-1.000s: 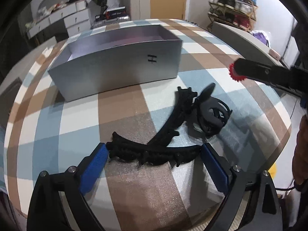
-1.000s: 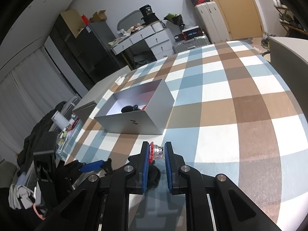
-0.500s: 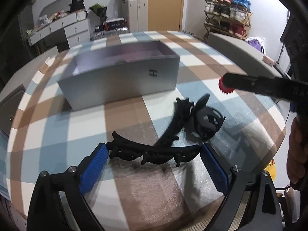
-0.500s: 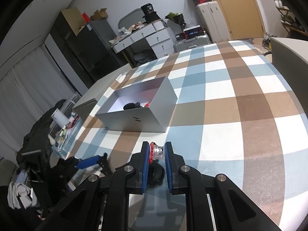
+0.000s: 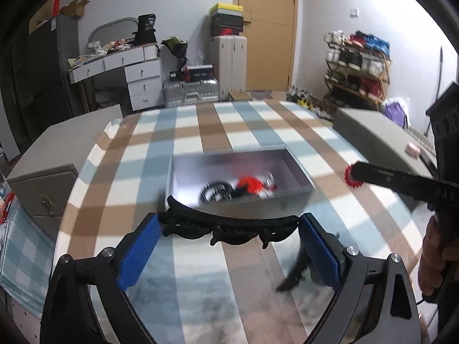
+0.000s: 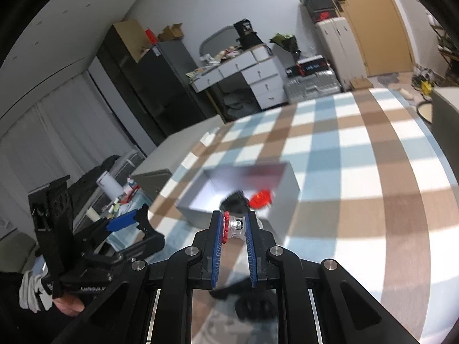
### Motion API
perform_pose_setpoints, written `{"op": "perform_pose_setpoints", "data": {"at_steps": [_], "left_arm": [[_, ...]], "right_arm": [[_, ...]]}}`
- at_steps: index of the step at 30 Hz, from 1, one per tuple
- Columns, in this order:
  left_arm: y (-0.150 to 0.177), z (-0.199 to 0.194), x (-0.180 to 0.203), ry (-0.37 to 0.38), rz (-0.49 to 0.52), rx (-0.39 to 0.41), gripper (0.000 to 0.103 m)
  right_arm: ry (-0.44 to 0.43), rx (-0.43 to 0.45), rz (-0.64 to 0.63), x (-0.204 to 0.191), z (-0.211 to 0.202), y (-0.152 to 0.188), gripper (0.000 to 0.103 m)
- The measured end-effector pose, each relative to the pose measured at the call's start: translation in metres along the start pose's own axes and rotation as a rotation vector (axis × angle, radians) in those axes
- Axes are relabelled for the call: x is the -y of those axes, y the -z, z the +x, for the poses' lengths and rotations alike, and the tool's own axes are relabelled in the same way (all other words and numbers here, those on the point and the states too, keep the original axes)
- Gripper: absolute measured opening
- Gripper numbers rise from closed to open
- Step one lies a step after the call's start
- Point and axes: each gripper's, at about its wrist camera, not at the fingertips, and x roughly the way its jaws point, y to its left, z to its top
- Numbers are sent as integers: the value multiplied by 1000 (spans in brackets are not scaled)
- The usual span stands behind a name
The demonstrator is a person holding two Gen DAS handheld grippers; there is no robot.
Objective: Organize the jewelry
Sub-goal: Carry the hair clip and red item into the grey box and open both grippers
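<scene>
My left gripper (image 5: pixel 229 229) is shut on a long black ornate hair piece (image 5: pixel 229 225), held end to end between the blue pads, lifted above the checked tablecloth just short of the grey box (image 5: pixel 298 172). The box holds a black ring-shaped piece (image 5: pixel 216 193) and a red piece (image 5: pixel 252 186). My right gripper (image 6: pixel 235 226) is shut on a small red and silver jewel (image 6: pixel 233 225), also held above the table near the box (image 6: pixel 287 183). It shows in the left wrist view (image 5: pixel 354 176) at the right. Another black piece (image 5: pixel 295 272) lies on the cloth below.
The round table has a blue, brown and white checked cloth (image 5: pixel 243 120). Grey cabinets (image 5: pixel 57 154) stand at the table's left and right sides. Drawers, suitcases and a shoe rack stand at the back of the room.
My left gripper has lifted the black hair piece off the cloth and risen, so the box's inside now shows. My right gripper has also risen with the red jewel, toward the box.
</scene>
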Motion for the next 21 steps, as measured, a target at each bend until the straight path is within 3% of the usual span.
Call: {"op": "perform_pose_setpoints", "data": {"at_steps": [11, 21], "left_arm": [[-31, 18, -16, 2, -14, 44, 93], [-44, 52, -24, 51, -29, -8, 93]], "right_arm": [[-52, 7, -49, -13, 31, -41, 15], [-61, -21, -54, -7, 65, -57, 15]]}}
